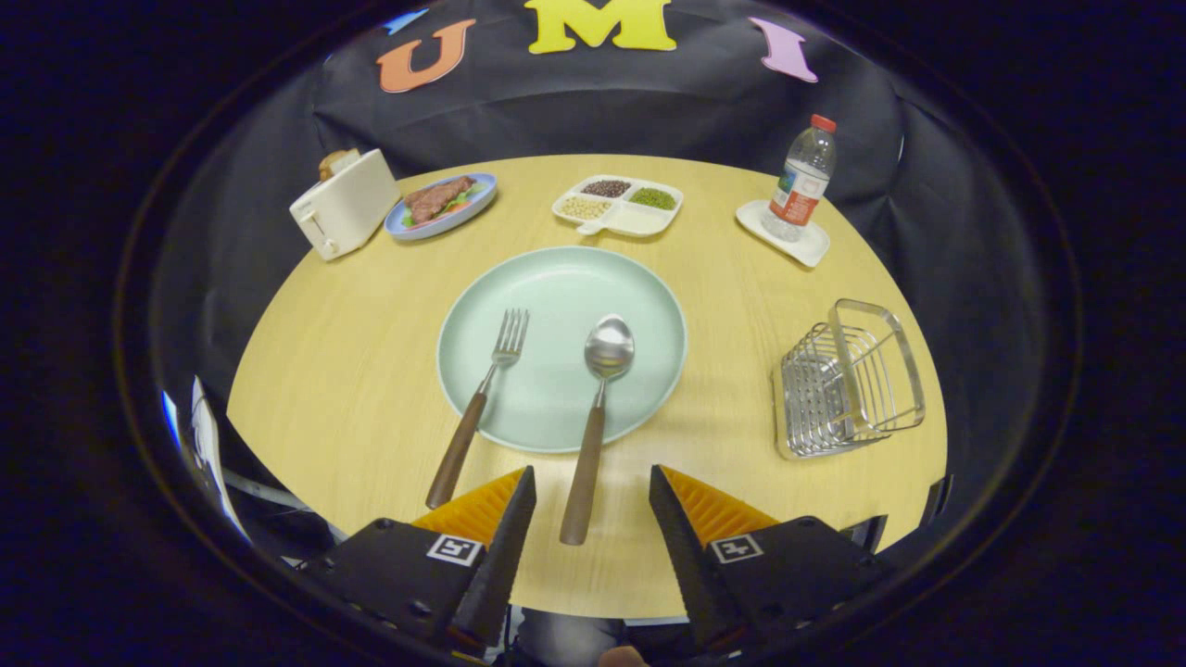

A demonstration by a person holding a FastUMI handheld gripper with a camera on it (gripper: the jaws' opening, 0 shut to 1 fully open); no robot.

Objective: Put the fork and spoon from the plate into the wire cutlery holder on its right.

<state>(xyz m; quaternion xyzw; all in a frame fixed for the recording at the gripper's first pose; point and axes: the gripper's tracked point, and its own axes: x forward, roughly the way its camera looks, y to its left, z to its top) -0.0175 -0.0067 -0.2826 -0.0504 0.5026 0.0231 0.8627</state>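
The spoon [593, 426] has its brown handle lying in the gap between my fingers [505, 537], while its bowl rests ahead on the green plate [649, 306]. My gripper [591, 505] is spread wide and holds nothing; whether the tips are down at the height of the table [371, 306] or above it I cannot tell.

The handle is thin and lies flat on the wood, so if I close too high I judge the pads will skim over it, and if I close off-centre it may roll or twist away. Gripped near its very end, the heavy bowl could swing down as I lift.

The fork [477, 408] lies just ahead and left of my left finger, handle on the table and tines on the plate. It is close beside the spoon, so a wide sweep could knock it.

Ahead and well to the right stands the wire cutlery holder [848, 380]. It looks light and open-sided; a handle dropped in at a slant might catch the wires or tip it.
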